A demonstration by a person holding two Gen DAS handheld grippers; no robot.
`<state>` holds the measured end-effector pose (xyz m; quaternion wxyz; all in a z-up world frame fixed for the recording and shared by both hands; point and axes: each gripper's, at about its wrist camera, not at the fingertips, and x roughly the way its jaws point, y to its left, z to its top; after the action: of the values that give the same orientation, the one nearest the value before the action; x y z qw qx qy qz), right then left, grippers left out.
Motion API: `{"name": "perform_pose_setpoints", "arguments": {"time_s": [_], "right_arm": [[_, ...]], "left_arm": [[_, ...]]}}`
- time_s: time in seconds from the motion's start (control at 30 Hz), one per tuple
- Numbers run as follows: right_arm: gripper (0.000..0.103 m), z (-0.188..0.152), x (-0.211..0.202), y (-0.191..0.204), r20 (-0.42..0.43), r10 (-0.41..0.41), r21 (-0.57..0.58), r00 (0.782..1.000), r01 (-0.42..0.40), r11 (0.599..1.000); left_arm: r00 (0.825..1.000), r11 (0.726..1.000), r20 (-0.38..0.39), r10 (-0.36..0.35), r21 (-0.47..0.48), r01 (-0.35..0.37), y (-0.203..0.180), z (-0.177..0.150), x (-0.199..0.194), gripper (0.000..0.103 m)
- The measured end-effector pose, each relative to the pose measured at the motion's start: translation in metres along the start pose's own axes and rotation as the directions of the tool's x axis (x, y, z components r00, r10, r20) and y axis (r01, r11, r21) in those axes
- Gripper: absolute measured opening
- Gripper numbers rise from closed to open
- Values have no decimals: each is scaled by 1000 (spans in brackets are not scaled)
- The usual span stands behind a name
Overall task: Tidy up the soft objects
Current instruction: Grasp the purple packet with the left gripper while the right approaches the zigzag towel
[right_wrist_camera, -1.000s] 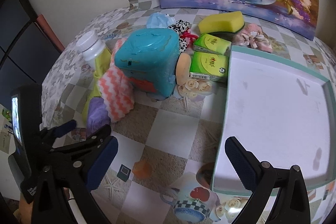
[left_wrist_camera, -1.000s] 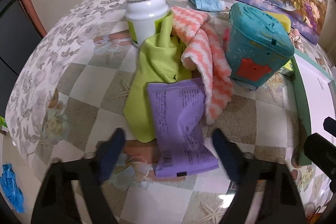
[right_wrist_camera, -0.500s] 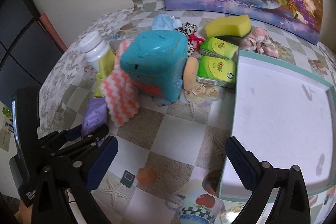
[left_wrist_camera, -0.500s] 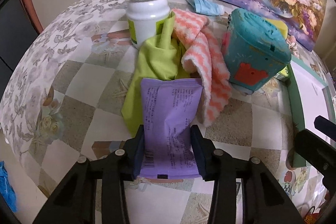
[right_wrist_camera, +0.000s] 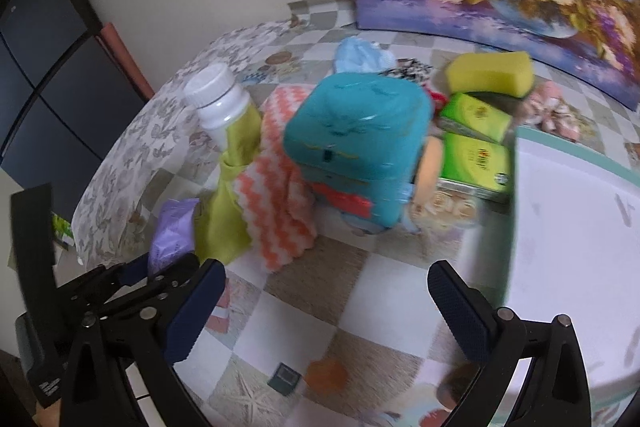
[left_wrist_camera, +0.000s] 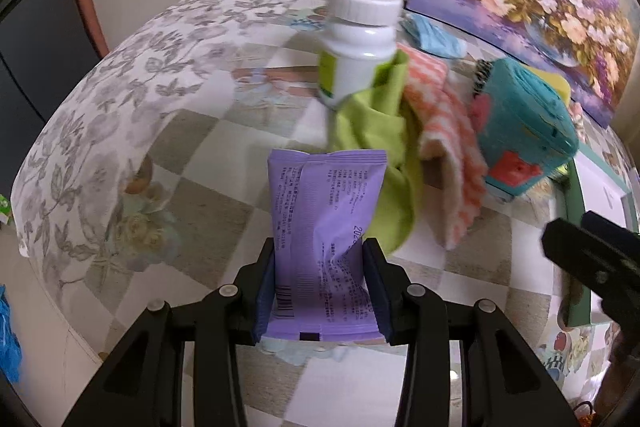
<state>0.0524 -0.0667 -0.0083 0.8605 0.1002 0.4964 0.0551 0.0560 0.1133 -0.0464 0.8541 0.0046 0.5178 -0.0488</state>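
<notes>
Two grippers over checkered table (left_wrist_camera: pixel 224 163). Left gripper (left_wrist_camera: pixel 320 291) clamped on purple packet (left_wrist_camera: pixel 326 227) — raised before green cloth (left_wrist_camera: pixel 372 131), near bottle (left_wrist_camera: pixel 358 39). Right gripper (right_wrist_camera: pixel 324 307) spread wide, empty — beside white tray (right_wrist_camera: pixel 568 227).

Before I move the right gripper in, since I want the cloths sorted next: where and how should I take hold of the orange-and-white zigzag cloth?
Grip the loose lower flap of the zigzag cloth, coming from the near, open side of the table. That end hangs free in a thick fold, while its upper part is wedged between the teal box and the green cloth. The right gripper is already open.
</notes>
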Motion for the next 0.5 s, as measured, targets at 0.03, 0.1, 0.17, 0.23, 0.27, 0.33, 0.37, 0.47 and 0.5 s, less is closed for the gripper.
{"name": "perform_pose_setpoints", "arguments": {"time_s": [0.03, 0.1, 0.17, 0.23, 0.27, 0.33, 0.37, 0.47, 0.5], "right_arm": [[100, 2, 5, 3, -6, 3, -3, 1000, -3, 1000], [97, 4, 14, 9, -19, 13, -12, 1000, -14, 1000], [95, 6, 22, 18, -25, 14, -33, 1000, -15, 999], [91, 7, 28, 26, -22, -1, -60, 1000, 0, 998], [91, 7, 31, 29, -23, -6, -70, 1000, 4, 998], [90, 9, 37, 34, -26, -15, -79, 1000, 13, 997], [90, 10, 41, 36, -27, -24, -83, 999, 22, 996], [85, 12, 48, 37, -27, -33, -76, 999, 31, 997], [82, 14, 50, 37, -26, -28, -67, 999, 26, 997]], "left_arm": [[1000, 1000, 3, 3, -3, -3, 3, 1, 0, 43], [1000, 1000, 9, 12, -6, -11, 8, 2, 0, 43], [1000, 1000, 15, 16, -15, -16, 14, 3, 0, 43], [1000, 1000, 20, 12, -28, -11, 20, 3, 1, 43], [1000, 999, 21, 11, -31, -10, 22, 3, 1, 43], [1000, 999, 25, 7, -40, -6, 27, 4, 1, 43], [1000, 999, 27, 5, -41, -4, 28, 4, 2, 43], [1000, 999, 31, 0, -42, 1, 30, 5, 4, 43], [1000, 999, 31, -1, -41, 2, 30, 5, 4, 43]]}}
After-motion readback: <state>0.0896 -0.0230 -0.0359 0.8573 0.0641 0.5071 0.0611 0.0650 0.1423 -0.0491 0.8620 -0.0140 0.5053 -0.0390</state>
